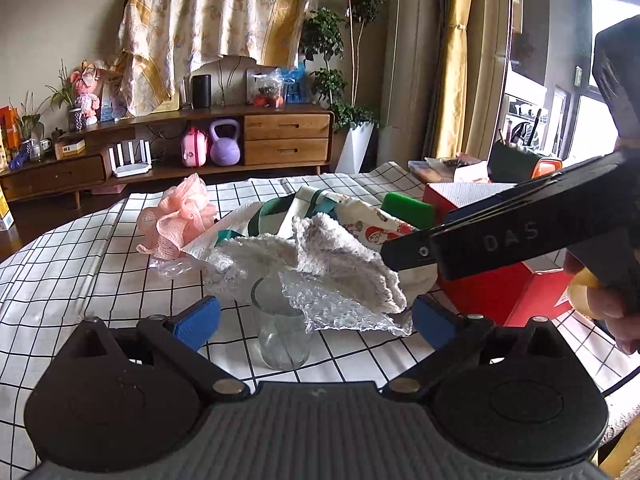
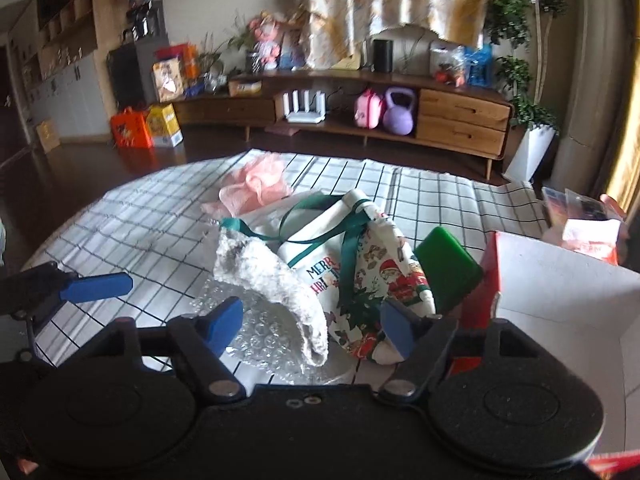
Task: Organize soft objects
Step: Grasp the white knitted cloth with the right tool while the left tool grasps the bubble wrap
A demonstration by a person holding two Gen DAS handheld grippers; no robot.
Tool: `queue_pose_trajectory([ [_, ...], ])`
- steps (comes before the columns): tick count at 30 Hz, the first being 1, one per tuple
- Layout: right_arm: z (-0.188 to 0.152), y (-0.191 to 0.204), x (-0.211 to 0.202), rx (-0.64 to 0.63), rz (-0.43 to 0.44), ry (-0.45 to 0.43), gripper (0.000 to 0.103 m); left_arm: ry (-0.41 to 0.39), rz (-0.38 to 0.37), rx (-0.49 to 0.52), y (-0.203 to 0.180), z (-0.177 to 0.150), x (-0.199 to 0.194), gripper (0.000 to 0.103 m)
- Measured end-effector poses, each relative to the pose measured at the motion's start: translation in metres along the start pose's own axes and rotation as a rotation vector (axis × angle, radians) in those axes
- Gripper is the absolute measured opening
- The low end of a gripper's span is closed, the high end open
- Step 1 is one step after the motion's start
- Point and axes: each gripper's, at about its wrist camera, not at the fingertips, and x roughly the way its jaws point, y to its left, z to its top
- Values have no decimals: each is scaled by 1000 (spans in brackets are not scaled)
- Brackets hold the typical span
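Observation:
A white fluffy cloth (image 1: 340,256) (image 2: 272,280) lies on crumpled bubble wrap (image 1: 344,312) (image 2: 260,336) in the middle of the checked tablecloth. Behind it are a Christmas-print bag with green ribbon handles (image 1: 360,220) (image 2: 360,280), a pink mesh bath pouf (image 1: 180,216) (image 2: 256,184) and a green sponge block (image 1: 408,208) (image 2: 448,272). My left gripper (image 1: 316,316) is open, its blue pads either side of a clear glass jar (image 1: 280,328). My right gripper (image 2: 312,324) is open over the cloth and bubble wrap; it also shows in the left wrist view (image 1: 404,252) above the cloth's right edge.
A red box with a white inside (image 1: 500,264) (image 2: 560,288) stands open at the right of the table. A wooden TV cabinet (image 1: 200,140) (image 2: 400,112) lines the far wall. Another box of small items (image 2: 580,224) sits at the far right.

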Motion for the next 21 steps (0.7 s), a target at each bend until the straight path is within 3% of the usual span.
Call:
queue_pose_trajectory([
  [8,11,2,37,-114,43,58,58,42,-7,2,0,-3,27,93],
  [18,14,3,65,-101,95,75,32,68,19,21,-5,1,41,57],
  [21,14,1,65,-85,100,67,21,69,33,27,-5,1,41,40],
])
